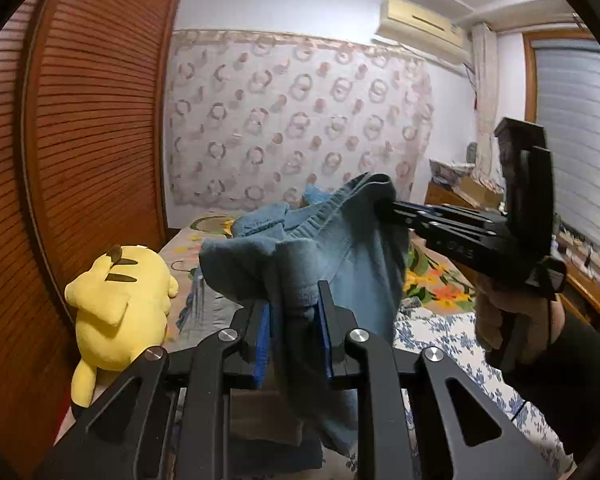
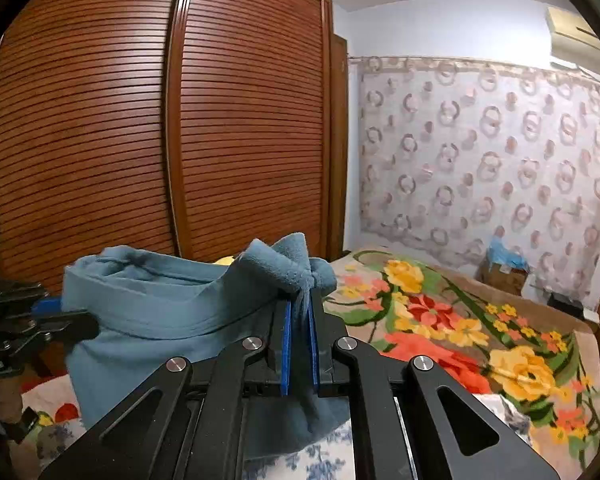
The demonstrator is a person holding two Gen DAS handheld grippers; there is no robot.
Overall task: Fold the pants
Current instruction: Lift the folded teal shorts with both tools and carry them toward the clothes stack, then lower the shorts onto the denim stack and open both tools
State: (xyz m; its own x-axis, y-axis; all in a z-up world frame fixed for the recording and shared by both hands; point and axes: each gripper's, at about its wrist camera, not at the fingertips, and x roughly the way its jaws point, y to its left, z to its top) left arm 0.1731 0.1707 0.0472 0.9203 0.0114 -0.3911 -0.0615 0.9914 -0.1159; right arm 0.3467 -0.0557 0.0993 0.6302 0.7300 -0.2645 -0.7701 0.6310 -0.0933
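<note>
The blue fleece pants (image 1: 320,240) hang in the air above the bed, held by both grippers. My left gripper (image 1: 296,300) is shut on a bunched edge of the pants. My right gripper (image 2: 300,304) is shut on another bunch of the pants (image 2: 160,312) near the elastic waistband. In the left wrist view the right gripper (image 1: 384,204) reaches in from the right and pinches the cloth. In the right wrist view the left gripper (image 2: 88,324) bites the cloth at the left edge. The lower part of the pants drops behind my fingers.
A yellow plush toy (image 1: 116,304) lies at the bed's left side beside the louvred wooden wardrobe (image 2: 140,120). The bed carries a floral blanket (image 2: 460,332) and a blue-flowered sheet (image 1: 440,336). A patterned curtain (image 1: 300,120) covers the far wall. A cluttered wooden desk (image 1: 460,188) stands at right.
</note>
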